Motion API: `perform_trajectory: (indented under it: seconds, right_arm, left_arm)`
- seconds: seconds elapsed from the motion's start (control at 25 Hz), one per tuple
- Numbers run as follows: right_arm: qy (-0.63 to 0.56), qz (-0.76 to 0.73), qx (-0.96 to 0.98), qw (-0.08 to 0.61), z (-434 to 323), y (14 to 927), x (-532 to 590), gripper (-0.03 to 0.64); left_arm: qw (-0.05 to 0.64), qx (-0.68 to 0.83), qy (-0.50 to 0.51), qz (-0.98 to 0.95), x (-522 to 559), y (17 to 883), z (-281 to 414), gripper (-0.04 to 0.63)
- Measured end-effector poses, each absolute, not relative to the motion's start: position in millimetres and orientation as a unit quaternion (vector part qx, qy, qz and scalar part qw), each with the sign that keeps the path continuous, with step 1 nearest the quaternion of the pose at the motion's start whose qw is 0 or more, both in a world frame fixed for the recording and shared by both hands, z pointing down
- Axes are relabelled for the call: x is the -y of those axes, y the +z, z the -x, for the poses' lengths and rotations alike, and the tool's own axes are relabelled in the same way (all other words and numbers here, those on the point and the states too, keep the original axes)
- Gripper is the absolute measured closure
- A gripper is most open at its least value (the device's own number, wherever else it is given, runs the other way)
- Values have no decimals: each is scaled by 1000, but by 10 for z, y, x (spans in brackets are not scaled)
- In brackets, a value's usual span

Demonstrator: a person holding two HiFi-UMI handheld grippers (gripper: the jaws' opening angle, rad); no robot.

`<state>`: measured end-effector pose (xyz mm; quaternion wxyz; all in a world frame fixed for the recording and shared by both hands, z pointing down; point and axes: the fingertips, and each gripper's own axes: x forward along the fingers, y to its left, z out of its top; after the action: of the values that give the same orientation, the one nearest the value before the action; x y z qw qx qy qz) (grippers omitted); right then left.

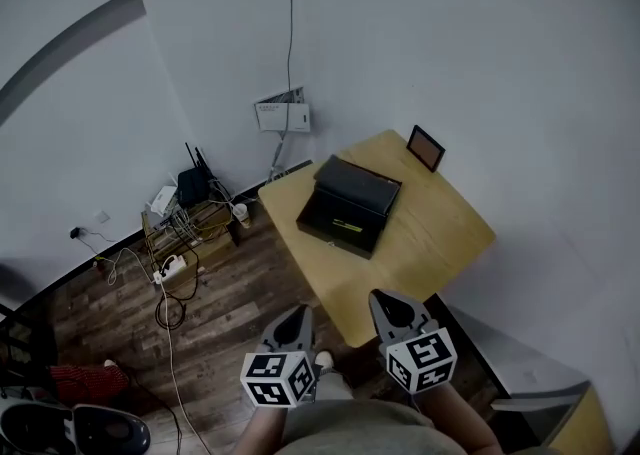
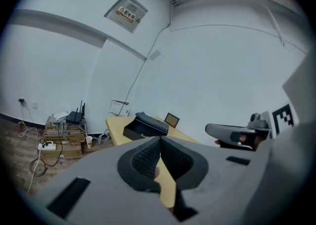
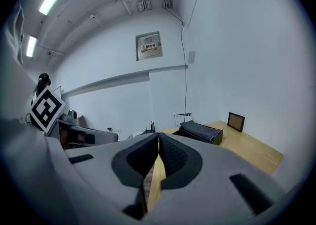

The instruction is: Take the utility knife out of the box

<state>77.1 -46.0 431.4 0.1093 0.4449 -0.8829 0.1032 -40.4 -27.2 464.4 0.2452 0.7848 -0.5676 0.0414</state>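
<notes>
Hand-held grippers (image 1: 296,319) (image 1: 389,307) — box (image 1: 350,205) well ahead

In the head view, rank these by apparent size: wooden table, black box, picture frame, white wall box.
1. wooden table
2. black box
3. picture frame and white wall box: these look about alike, so I have not ranked them.
</notes>
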Motion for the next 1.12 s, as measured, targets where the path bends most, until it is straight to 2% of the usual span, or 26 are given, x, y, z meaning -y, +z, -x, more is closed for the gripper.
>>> perform_trajectory:
  seconds: [0.76,1.12]
  right_arm:
    - [104,-463,865,162,-327,4615,1845,616]
    - [113,-441,859,236,-322,5075,2431,615]
  left_arm:
    - [257,547,50,-795,1486,4813,990,591]
    - [281,544,61,-788,1739,4982,1056,591]
